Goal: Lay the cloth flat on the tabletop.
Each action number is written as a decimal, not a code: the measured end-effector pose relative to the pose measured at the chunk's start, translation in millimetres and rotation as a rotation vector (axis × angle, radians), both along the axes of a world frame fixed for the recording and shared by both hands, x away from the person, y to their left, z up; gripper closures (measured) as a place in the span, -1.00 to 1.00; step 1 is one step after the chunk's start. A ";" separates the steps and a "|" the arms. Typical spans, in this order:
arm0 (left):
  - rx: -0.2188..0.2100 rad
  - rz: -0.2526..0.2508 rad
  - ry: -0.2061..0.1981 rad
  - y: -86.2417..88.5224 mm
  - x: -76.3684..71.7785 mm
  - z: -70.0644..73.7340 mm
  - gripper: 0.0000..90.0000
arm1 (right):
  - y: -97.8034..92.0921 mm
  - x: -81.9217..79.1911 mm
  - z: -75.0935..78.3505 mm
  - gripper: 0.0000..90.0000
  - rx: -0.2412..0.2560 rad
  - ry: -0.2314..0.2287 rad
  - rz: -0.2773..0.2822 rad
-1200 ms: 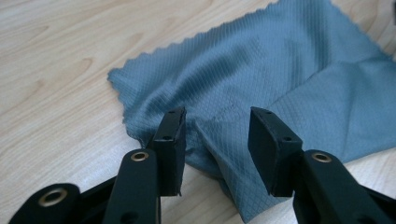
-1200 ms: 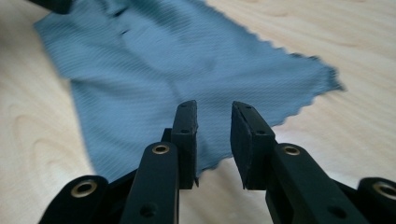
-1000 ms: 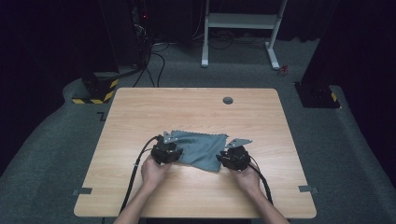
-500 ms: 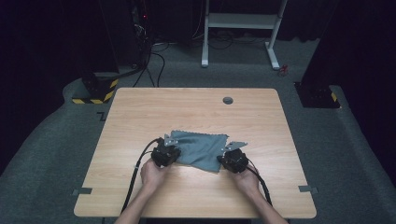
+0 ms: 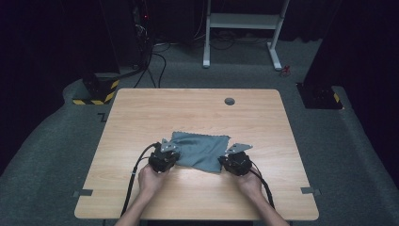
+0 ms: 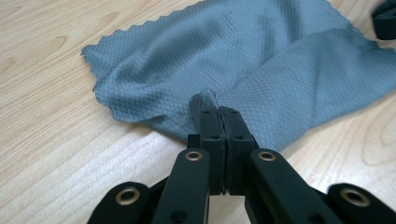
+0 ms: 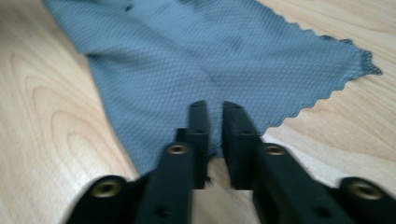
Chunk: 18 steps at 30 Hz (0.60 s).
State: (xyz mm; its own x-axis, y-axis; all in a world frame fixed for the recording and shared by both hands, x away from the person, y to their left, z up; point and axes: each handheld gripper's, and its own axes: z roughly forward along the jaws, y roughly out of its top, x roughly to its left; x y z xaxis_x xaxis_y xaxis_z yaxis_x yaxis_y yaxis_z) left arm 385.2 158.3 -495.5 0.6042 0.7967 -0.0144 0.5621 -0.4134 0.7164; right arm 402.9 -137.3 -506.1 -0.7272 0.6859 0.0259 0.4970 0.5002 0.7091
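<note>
You hold the grey cloth [image 5: 200, 149] flat on the bench [image 5: 141, 117] by its near edge, the left tool [image 6: 218, 112] pinching its left corner and the right tool [image 7: 214, 109], jaws slightly parted around its right corner, so the cloth stretches away from you between both.

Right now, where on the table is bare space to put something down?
The far half of the table is bare, from the grey cloth to the round grommet. Both side margins are also free. It is crowded near the front, around the left gripper and right gripper.

Hand-held gripper [image 6: 218, 112] pinching grey cloth [image 6: 243, 60]
</note>
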 end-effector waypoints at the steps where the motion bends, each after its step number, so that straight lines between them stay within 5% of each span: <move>1: -0.003 -0.003 0.001 0.5 -2.3 0.4 0.97 | 0.7 1.3 0.0 0.62 0.003 0.000 -0.003; 8: 0.005 -0.030 -0.010 2.1 -15.0 1.5 0.97 | 11.5 9.8 -4.2 0.46 -0.015 0.006 -0.017; 15: 0.011 -0.038 -0.025 3.2 -25.2 -3.9 0.97 | 17.5 7.8 -7.7 1.00 -0.055 -0.003 0.039; 18: 0.000 -0.032 -0.029 6.4 -29.0 -6.6 0.96 | 18.6 0.7 -5.1 1.00 -0.055 -0.032 0.062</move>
State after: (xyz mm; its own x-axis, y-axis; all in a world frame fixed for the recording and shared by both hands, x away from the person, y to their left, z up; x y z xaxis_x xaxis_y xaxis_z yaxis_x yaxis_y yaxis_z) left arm 356.2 164.7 -502.1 0.6297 0.7768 0.0031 0.5277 -0.4307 0.7321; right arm 403.6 -118.7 -511.2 -0.7683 0.6392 -0.0344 0.4414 0.5680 0.6946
